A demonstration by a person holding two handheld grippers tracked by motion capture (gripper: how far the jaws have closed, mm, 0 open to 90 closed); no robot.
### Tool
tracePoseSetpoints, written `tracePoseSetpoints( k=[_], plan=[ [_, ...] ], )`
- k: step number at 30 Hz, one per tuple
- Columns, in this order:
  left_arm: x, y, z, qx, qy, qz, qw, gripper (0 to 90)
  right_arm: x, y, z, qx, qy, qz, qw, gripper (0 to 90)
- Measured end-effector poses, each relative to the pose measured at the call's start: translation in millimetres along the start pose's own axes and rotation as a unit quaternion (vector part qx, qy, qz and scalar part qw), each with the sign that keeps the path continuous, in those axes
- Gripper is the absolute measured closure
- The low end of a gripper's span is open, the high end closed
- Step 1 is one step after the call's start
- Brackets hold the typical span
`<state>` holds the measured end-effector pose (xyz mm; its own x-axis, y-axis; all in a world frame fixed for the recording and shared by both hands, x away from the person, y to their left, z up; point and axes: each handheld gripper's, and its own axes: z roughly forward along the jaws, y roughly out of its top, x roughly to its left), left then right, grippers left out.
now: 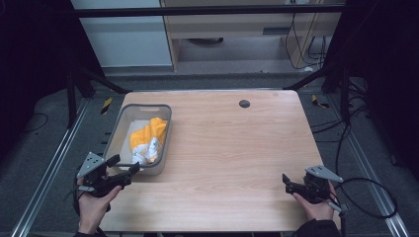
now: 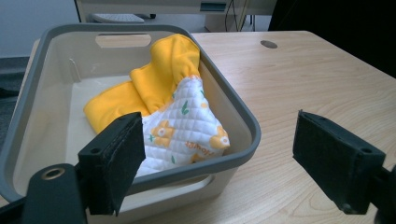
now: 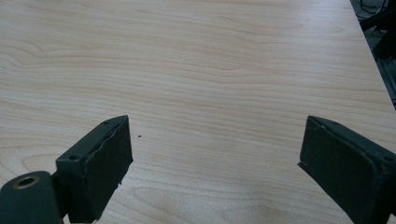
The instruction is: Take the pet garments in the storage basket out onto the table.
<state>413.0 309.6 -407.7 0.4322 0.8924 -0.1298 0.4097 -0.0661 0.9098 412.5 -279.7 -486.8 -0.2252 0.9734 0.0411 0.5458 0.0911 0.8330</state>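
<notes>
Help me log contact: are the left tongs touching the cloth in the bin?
Apart. The left gripper view shows the open left tongs short of the cloth.

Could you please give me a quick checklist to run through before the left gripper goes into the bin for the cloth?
1. Left gripper open wide enough to take cloth: ok, jaws stand well apart in the left gripper view.
2. Left gripper empty: ok, nothing between its jaws.
3. Yellow and white cloth reachable: ok, it lies bunched in the grey bin, its top near the rim.
4. Path into the bin: ok, the left gripper sits just outside the near wall, aimed over it.
5. Right gripper out of the way: ok, open and empty at the table's far right corner.
6. Anything hidden under the cloth: cannot tell.
</notes>
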Motion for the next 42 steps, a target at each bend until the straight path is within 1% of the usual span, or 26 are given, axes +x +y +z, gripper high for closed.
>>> tracePoseSetpoints(
  k=[13, 16, 21, 24, 27, 38, 42],
  plan=[
    [5.5, 15.3, 1.8, -0.007, 0.003, 0.002, 1.0, 16.2, 0.5, 0.0, 0.5, 0.002, -0.001, -0.002, 1.0, 9.2],
    [7.1, 18.3, 3.9, -0.005, 0.004, 0.003, 1.0, 16.2, 0.5, 0.2, -0.9, -0.006, -0.001, -0.001, 1.0, 9.6],
    [8.4, 22.3, 9.5, 0.0, 0.009, 0.004, 1.0, 16.2, -0.3, 0.5, -1.3, -0.008, -0.001, -0.003, 1.0, 10.0],
    [11.1, 27.2, 14.3, 0.003, 0.013, 0.0, 0.9999, 16.5, 0.2, 0.8, -1.6, -0.008, 0.003, -0.001, 1.0, 10.5],
    [12.2, 30.1, 16.3, 0.003, 0.013, -0.002, 0.9999, 16.6, 0.5, 0.9, -1.8, -0.009, 0.005, 0.001, 1.0, 10.9],
    [13.6, 43.3, 30.6, 0.013, 0.024, 0.004, 0.9996, 17.0, 0.2, 0.6, 0.2, -0.003, 0.008, -0.004, 1.0, 11.6],
    [13.4, 44.0, 38.7, 0.024, 0.026, 0.007, 0.9993, 17.3, 0.4, 0.6, 0.4, -0.002, 0.009, -0.004, 0.9999, 11.8]
  ],
)
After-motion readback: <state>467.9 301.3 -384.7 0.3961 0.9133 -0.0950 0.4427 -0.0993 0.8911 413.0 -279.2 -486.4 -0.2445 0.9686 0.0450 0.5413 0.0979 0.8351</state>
